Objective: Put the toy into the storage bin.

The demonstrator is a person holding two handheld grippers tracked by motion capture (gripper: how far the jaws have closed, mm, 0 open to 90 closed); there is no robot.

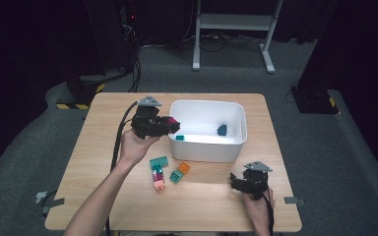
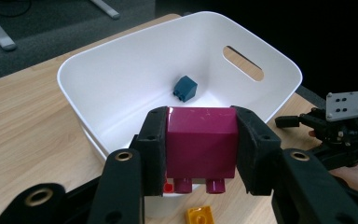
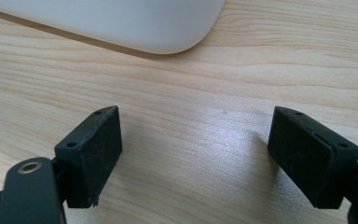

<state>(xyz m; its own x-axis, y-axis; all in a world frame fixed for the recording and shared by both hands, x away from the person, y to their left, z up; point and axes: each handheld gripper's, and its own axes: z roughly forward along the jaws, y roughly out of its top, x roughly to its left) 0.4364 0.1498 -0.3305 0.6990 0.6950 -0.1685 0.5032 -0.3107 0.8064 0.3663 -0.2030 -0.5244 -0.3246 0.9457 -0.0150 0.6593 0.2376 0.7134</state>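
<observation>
Magenta block [image 2: 201, 142] sits pinched between the jaws of the left gripper [image 1: 171, 126], studs pointing down, held at the near-left rim of the white bin [image 1: 239, 129]. In the left gripper view the block hangs over the rim line rather than clearly past it — the wall lies directly under the studs.

Inside the bin lie a dark blue block [image 2: 185, 87] against the far wall and a small teal piece [image 1: 179, 137] near the left wall. On the table [image 1: 103, 147] beside the bin wait more blocks: a green one [image 1: 159, 162], an orange one [image 1: 183, 168], and a pink stack [image 1: 158, 181].

The right gripper [image 1: 236, 182] rests low on the table near the bin's right corner, jaws spread wide with nothing between them.

The main risk is a release too soon. If the jaws open here, the block could strike the rim and tumble back onto the table among the loose pieces. A low carry could also catch the studs on the wall and nudge the light bin sideways — nothing braces it.
</observation>
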